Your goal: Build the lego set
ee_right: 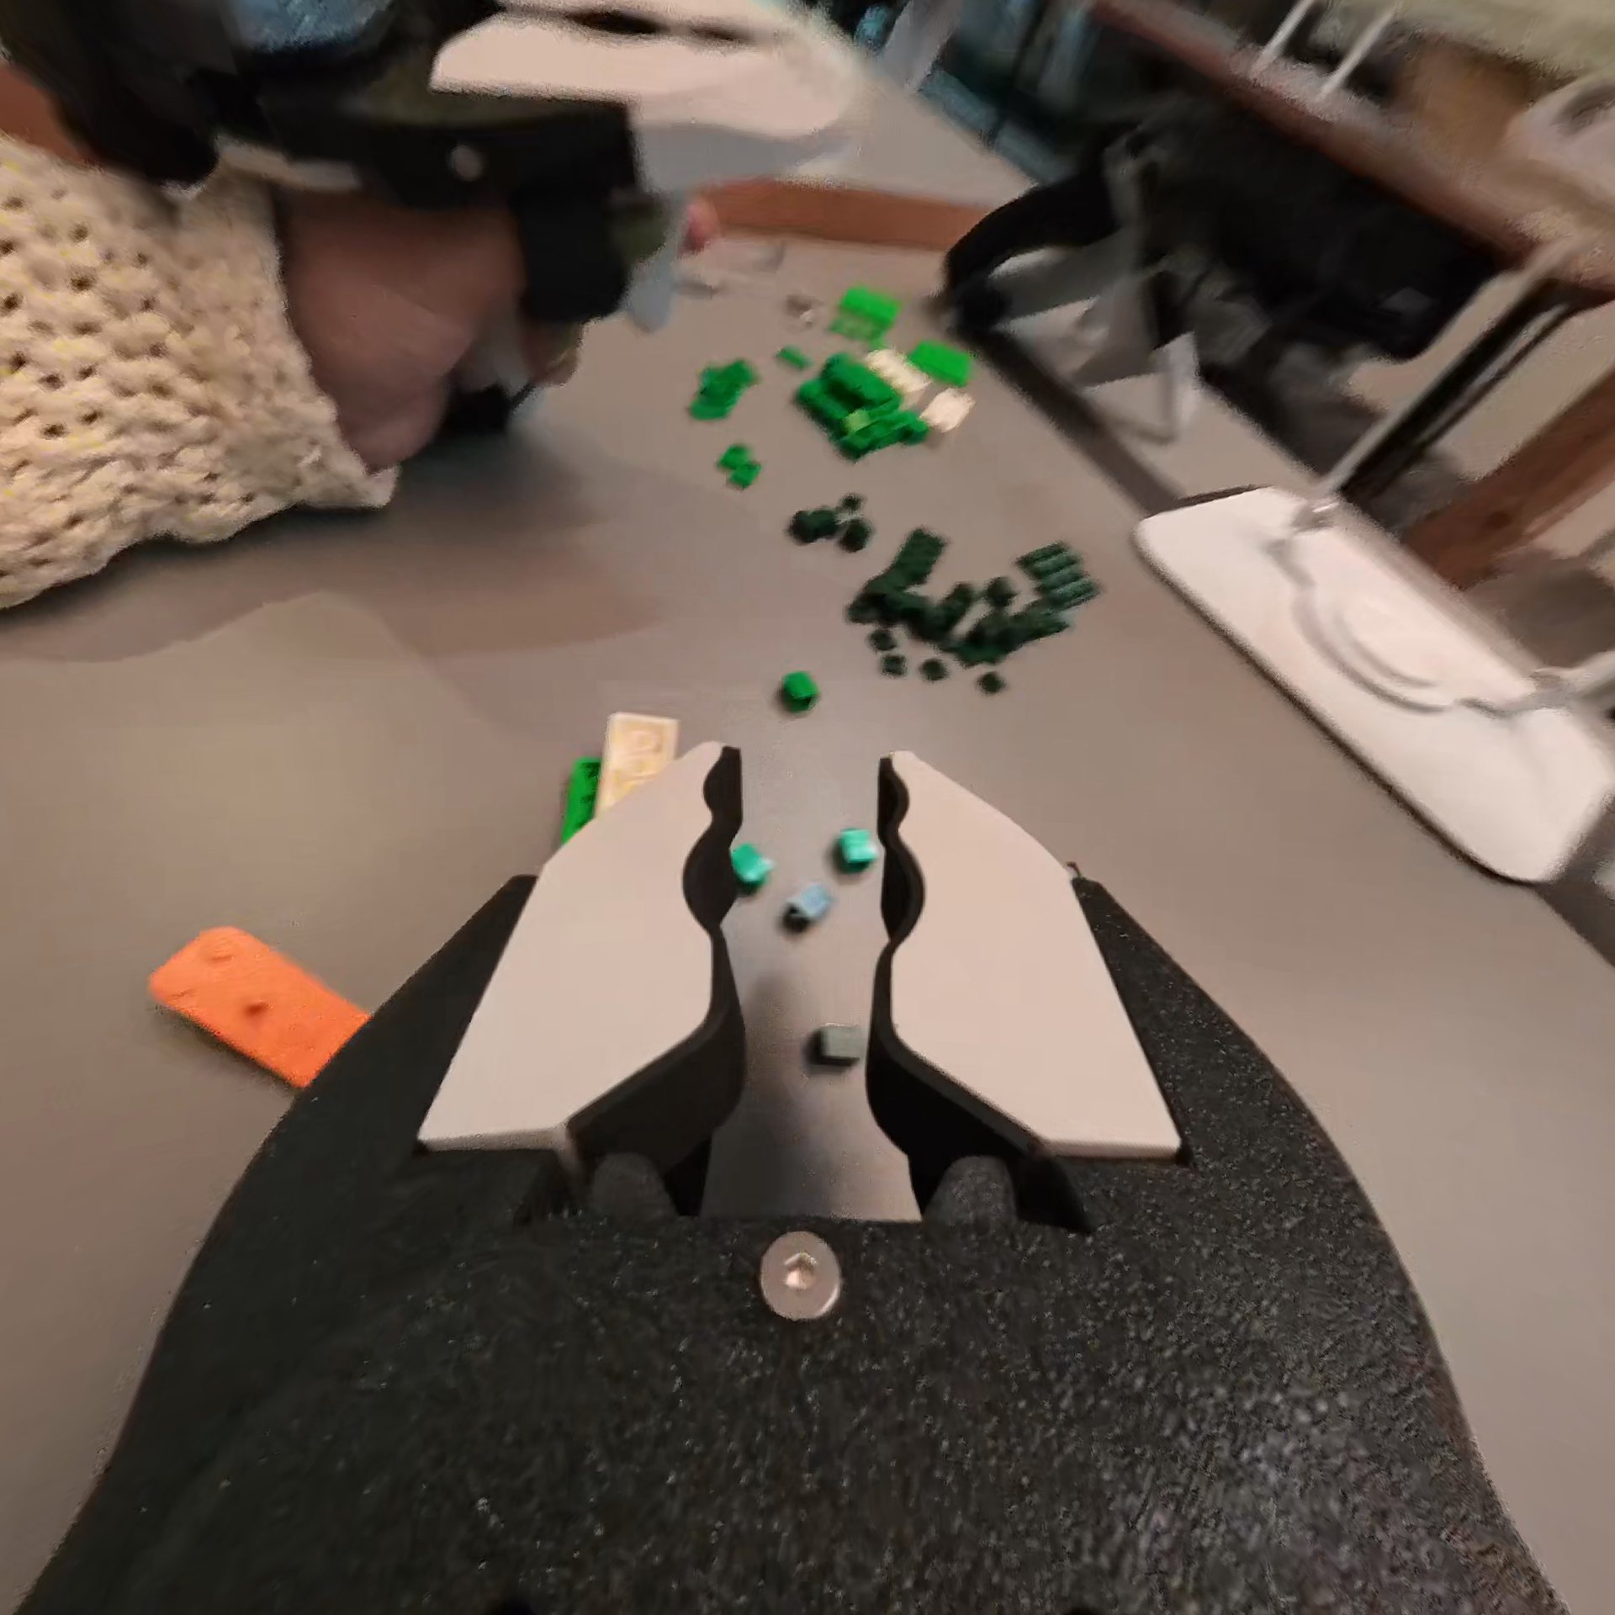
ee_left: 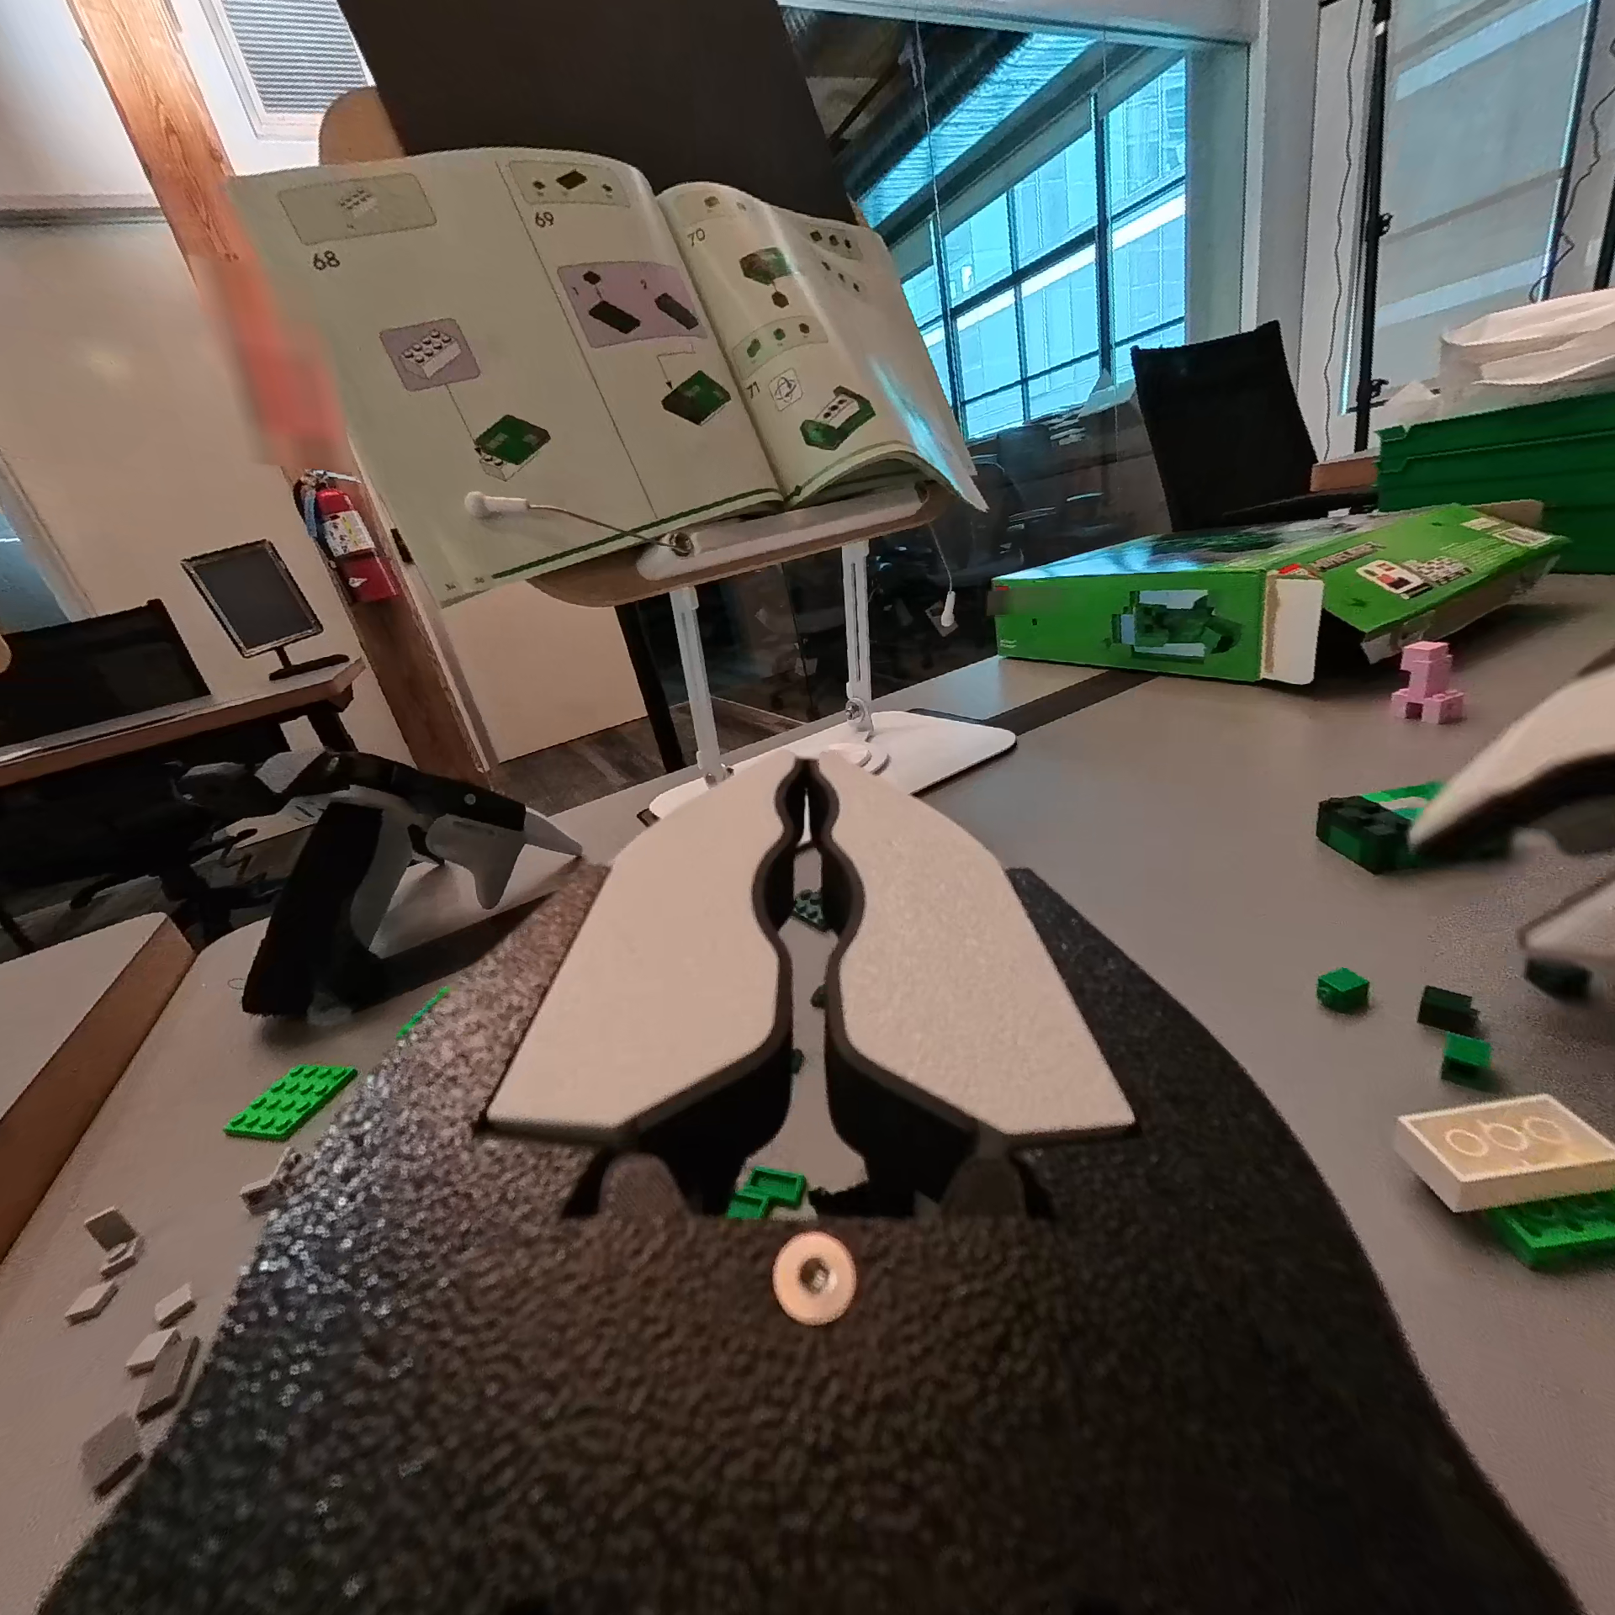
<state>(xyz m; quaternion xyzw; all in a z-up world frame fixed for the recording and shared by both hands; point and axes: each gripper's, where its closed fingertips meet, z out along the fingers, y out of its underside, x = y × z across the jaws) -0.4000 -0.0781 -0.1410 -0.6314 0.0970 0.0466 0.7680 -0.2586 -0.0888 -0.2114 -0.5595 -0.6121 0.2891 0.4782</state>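
My left gripper has its fingers closed until the tips nearly touch, with only a thin wavy slit between them and nothing held. It hangs above the grey desk and points at the instruction booklet, which lies open on a white stand.

My right gripper is open, with a clear gap between the fingers, and grips nothing. Through that gap the desk shows 2 small teal pieces, 1 light blue piece and 1 grey-green piece, all lying loose and apart from the fingers. The view is motion-blurred.

Lego parts are spread over the desk:
- a white brick resting tilted on a green plate, at right in the left wrist view
- a dark green partial build beside the right gripper's fingertip
- a bright green plate and flat grey tiles, at left
- a pile of dark green pieces and a cluster of bright green pieces, ahead of the right gripper
- an orange flat tool, left of the right gripper

A green set box lies open on its side, far right, with a small pink figure just in front of it
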